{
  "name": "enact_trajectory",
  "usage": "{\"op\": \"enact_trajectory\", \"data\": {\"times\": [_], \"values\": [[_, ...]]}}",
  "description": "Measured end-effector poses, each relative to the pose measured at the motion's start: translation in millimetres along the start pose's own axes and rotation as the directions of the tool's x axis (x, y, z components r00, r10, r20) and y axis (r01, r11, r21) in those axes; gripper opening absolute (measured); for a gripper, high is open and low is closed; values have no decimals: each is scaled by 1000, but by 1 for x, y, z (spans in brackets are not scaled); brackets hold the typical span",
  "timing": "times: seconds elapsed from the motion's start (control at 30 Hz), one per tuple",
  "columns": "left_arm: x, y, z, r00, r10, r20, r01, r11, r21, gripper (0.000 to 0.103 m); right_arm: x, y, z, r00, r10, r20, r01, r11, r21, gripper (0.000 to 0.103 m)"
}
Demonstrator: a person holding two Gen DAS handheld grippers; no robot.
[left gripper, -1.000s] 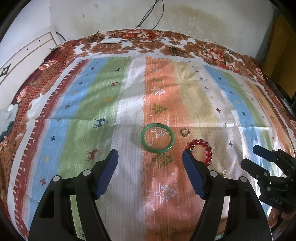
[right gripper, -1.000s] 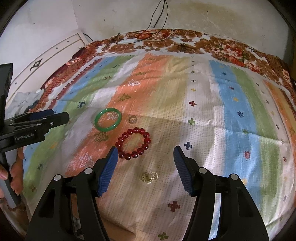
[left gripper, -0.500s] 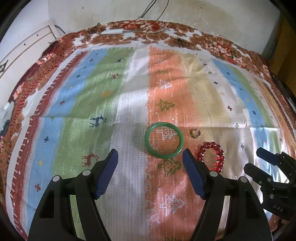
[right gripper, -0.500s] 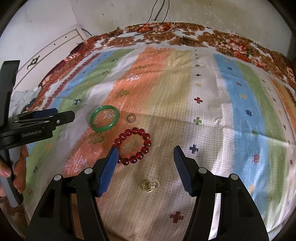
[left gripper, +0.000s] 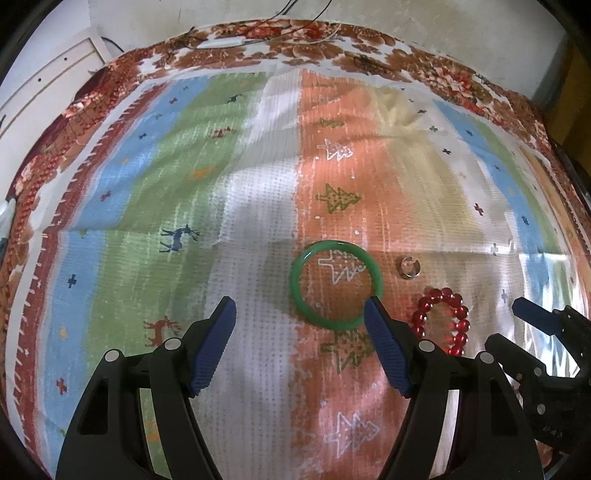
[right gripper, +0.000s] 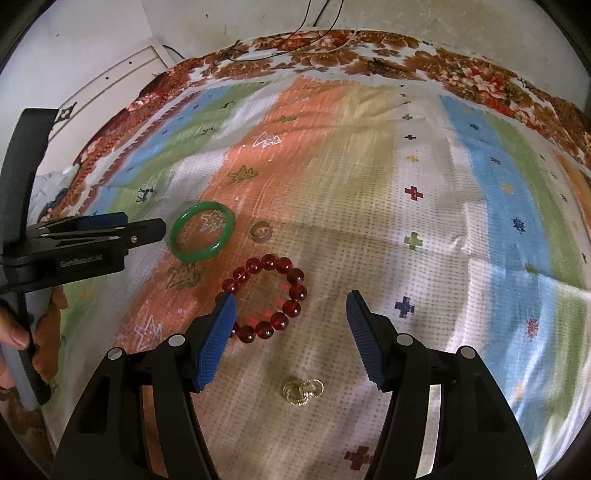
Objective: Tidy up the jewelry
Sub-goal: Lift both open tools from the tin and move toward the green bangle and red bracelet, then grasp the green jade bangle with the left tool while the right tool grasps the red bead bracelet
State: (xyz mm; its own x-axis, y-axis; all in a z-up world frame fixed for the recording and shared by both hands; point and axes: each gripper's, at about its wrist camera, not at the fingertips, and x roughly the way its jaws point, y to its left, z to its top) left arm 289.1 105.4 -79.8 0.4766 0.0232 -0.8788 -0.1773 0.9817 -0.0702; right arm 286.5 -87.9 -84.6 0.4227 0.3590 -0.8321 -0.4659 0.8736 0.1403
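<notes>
On the left hand-held gripper, blurred lettering, "GenRobot"-like.

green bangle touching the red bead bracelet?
Apart. The right wrist view shows patterned cloth between the green bangle and the red bead bracelet; the small ring also lies separate.

A cloth covered the whole surface, and four pieces of jewelry lay on it in a loose cluster. The bangle lay farthest left, with a small ring just to its right, the two apart. Nearer than both lay the bead bracelet, and nearer still, slightly right, a pair of small linked rings, possibly earrings. The left gripper stood near the bangle, slightly left of it; the right gripper stood over the near side of the bracelet. Cables trailed along the cloth's far edge.
</notes>
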Motion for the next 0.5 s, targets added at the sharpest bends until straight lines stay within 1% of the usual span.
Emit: {"op": "enact_trajectory", "data": {"times": [0.1,0.27,0.5], "values": [[7,2,2,1000,-6,-11,6,1000,-9,72,9,0,1,1000,2,-28,-2,1000,-10,62],[16,6,5,1000,-3,-21,3,1000,-20,72,21,0,1,999,-10,-48,9,1000,-15,62],[31,5,9,999,6,-38,-6,1000,-9,71,34,-3,4,997,-11,-78,11,1000,-4,62]]}}
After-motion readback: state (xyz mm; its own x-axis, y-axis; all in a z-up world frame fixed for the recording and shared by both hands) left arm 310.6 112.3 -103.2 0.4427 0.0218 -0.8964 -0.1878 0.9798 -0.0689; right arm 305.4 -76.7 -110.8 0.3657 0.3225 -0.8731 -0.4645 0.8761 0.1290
